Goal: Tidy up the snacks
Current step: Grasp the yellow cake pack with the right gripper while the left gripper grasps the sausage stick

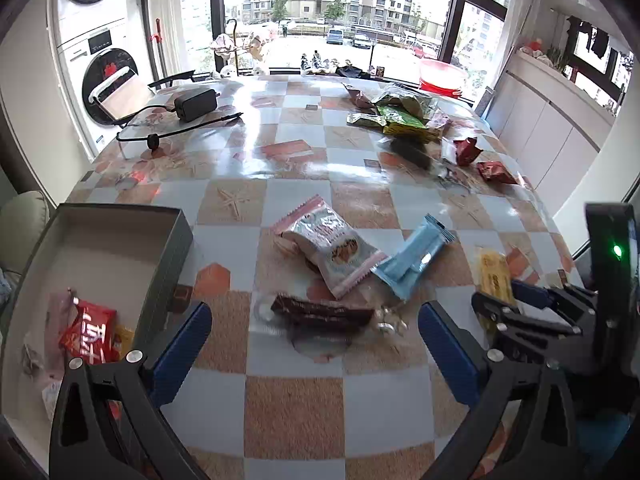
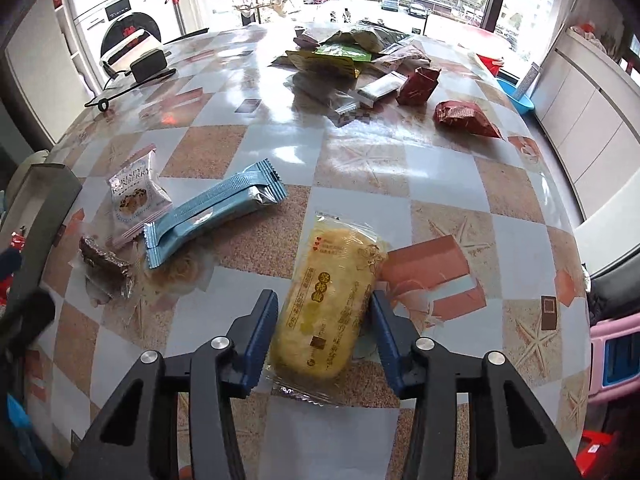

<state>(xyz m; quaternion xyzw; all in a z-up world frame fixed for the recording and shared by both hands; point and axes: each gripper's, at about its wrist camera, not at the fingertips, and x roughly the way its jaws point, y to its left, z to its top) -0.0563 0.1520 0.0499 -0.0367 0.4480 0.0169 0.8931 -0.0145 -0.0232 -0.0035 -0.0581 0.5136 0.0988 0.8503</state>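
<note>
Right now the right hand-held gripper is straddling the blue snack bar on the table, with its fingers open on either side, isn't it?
Not quite: the right hand-held gripper straddles the yellow snack pack, not the blue snack bar, which lies farther left on the table. The right wrist view shows this; the fingers are indeed open on either side.

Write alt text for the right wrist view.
The right gripper straddles a yellow pastry packet on a checkered table, jaws open on either side of it. To the left lie a blue wafer bar, a white cookie pouch and a brown snack.
</note>
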